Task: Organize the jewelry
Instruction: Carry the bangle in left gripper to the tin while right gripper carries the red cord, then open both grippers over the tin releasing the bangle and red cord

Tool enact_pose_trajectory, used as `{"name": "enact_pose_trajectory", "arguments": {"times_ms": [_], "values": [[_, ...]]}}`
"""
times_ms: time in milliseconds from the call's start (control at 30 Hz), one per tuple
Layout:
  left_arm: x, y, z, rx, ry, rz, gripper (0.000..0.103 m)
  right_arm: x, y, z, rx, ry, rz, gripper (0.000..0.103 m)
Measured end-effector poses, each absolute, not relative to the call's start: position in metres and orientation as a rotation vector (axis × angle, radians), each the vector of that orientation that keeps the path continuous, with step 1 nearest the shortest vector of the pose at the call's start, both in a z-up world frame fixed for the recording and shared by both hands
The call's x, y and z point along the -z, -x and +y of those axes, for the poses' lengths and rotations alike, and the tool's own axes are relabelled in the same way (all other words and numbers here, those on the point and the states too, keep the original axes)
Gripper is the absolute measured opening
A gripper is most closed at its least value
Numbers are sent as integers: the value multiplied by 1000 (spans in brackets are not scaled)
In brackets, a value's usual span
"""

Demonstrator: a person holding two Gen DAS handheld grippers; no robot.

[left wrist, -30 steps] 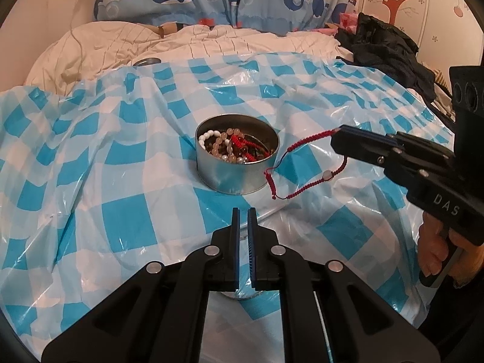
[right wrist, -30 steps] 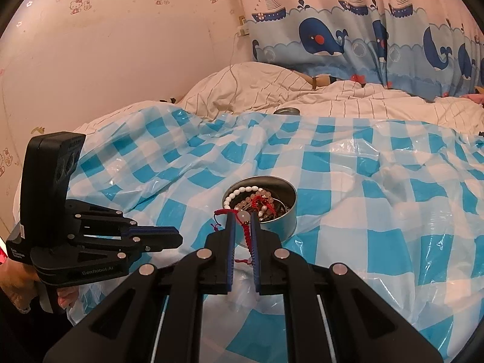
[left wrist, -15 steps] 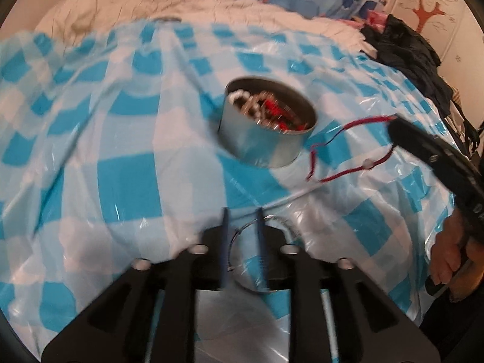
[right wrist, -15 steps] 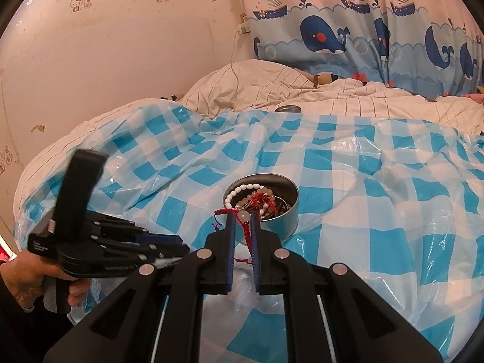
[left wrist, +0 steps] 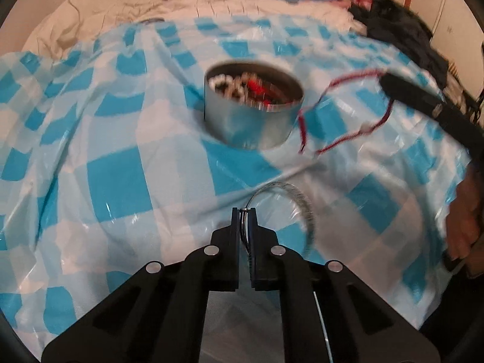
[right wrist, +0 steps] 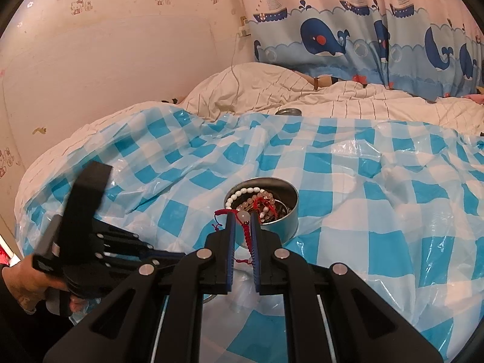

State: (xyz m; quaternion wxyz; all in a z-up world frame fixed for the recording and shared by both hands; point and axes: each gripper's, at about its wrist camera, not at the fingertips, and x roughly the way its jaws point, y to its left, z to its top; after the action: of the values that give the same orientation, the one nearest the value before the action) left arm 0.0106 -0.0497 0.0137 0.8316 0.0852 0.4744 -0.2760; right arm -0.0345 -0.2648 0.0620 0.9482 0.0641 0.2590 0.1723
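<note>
In the left wrist view, the left gripper (left wrist: pixel 244 211) is seen with its jaws drawn together on a thin silver wire hoop bracelet (left wrist: pixel 298 202). The hoop is pinched at its near-left edge, right at the fingertips, and the rest of the ring lies ahead and to the right of them on the blue-and-white checked plastic sheet (left wrist: pixel 115 181). The hoop is judged light and springy, likely to flex rather than hold its shape. Being smooth metal, it may slide between the pads, so a hold across the wire, well inside the pads, seems safest.

Straight ahead of the left gripper, well beyond the hoop, stands the round silver metal tin (left wrist: pixel 251 121), already holding beaded bracelets. It is judged stiff and stable.

To the right of the tin, the right gripper (right wrist: pixel 242 216) is clamped on a red braided cord bracelet with a pale bead (right wrist: pixel 246 227). The cord runs between its fingers and a loop hangs free beside the tin's wall. The cord is judged soft, limp and very light, and prone to snag on the tin's rim, so the pinch near the bead suits it.
</note>
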Motion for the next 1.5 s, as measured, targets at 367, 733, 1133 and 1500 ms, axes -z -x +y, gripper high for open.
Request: {"name": "enact_pose_trajectory", "arguments": {"times_ms": [367,733,1133,1500], "values": [[-66,-30,-32,631,58,885,4,-85,35,-269,-317,-135,377,11],[-67,-79,-67,616,207,831,4,-87,-3,-297,-226,-232,354,11],[-27,-119,-61,492,333,964,17,-62,-48,-287,-292,-294,487,11],[-38,-121,-23,450,494,886,49,-22,-78,-252,-240,-143,672,36]]}}
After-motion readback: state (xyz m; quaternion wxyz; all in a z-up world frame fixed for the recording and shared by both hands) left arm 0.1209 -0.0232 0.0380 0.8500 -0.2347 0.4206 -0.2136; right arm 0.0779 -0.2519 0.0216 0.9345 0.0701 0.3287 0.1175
